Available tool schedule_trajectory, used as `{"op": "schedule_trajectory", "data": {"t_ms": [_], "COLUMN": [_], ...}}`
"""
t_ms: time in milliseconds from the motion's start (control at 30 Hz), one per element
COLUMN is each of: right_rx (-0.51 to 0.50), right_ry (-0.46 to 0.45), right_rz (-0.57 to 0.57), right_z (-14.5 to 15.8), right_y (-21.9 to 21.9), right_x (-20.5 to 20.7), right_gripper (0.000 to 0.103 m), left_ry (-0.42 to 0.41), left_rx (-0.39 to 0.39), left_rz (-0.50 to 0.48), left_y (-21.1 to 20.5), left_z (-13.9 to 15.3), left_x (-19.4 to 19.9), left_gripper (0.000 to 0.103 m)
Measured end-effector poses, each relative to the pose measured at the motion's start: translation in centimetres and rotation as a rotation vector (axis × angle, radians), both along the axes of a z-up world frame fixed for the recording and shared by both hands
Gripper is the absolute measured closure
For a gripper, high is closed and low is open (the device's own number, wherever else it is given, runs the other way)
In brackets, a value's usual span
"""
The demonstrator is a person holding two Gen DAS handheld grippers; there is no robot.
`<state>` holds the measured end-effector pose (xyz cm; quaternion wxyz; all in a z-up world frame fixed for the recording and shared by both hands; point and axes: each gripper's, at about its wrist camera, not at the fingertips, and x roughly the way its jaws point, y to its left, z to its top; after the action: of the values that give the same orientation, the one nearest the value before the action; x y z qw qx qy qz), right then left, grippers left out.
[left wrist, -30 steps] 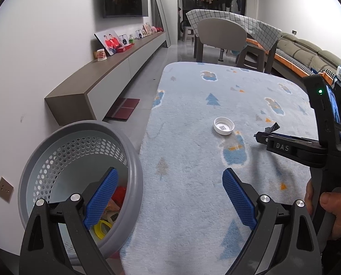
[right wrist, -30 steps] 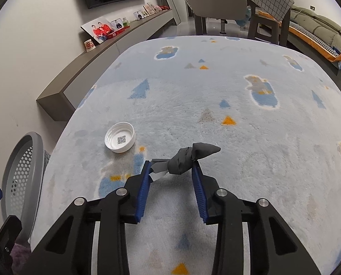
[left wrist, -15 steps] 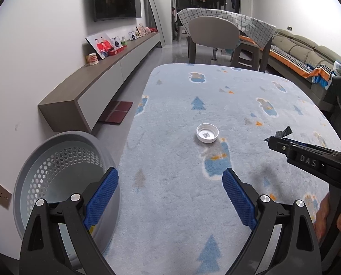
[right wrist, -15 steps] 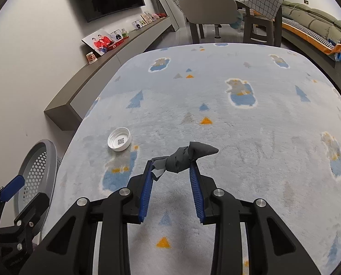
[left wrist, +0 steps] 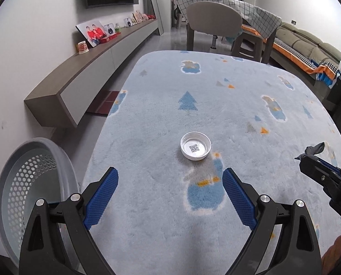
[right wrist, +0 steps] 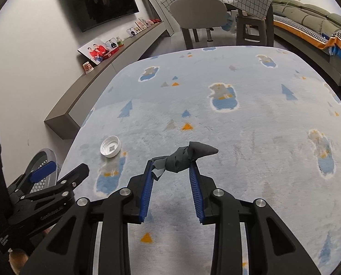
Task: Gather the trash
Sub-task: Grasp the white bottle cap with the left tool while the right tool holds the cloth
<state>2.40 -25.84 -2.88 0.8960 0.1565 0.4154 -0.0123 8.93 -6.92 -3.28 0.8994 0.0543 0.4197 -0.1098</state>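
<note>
A white plastic lid [left wrist: 195, 145] with a QR code inside lies on the pale blue rug [left wrist: 216, 105]; it also shows in the right wrist view [right wrist: 110, 146]. My left gripper [left wrist: 170, 192] is open and empty, just short of the lid. My right gripper [right wrist: 171, 169] is shut on a crumpled grey wad [right wrist: 188, 153], held above the rug; the wad's tip shows at the right of the left wrist view [left wrist: 315, 149]. A grey perforated bin [left wrist: 30, 190] stands off the rug's left edge.
A low wall shelf [left wrist: 90, 73] with photos and a cup runs along the left wall. A chair [left wrist: 214, 23], a table under a checked cloth [left wrist: 250, 9] and a sofa [left wrist: 308, 45] stand beyond the rug.
My left gripper has swung away from the bin toward the lid, which is now centred and closer. The right gripper keeps its hold on the wad and has risen slightly.
</note>
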Motion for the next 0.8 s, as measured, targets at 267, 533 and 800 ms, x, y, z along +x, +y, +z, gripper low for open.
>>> {"op": "schedule_trajectory", "data": {"t_ms": [267, 533, 800], "right_rx": [0.023, 0.04, 0.039], "right_ry": [-0.005, 0.001, 0.002], "right_rz": [-0.004, -0.003, -0.002], "right_z": [0.1, 0.0, 0.0], "right_y": [-0.5, -0.8, -0.8], "right_x": [0.0, 0.2, 0.3], "right_gripper": [0.073, 0.073, 0.072], "left_ry": [0.025, 0.081, 0.1], "left_rx": [0.031, 0.037, 0.01], "left_rz": [-0.011, -0.006, -0.015], "left_y": [-2.5, -3.2, -3.0], "left_z": [-1.6, -3.4, -3.6], "left_x": [3.0, 4.9, 5.4], "left_gripper": [0.013, 0.015, 0.039]}}
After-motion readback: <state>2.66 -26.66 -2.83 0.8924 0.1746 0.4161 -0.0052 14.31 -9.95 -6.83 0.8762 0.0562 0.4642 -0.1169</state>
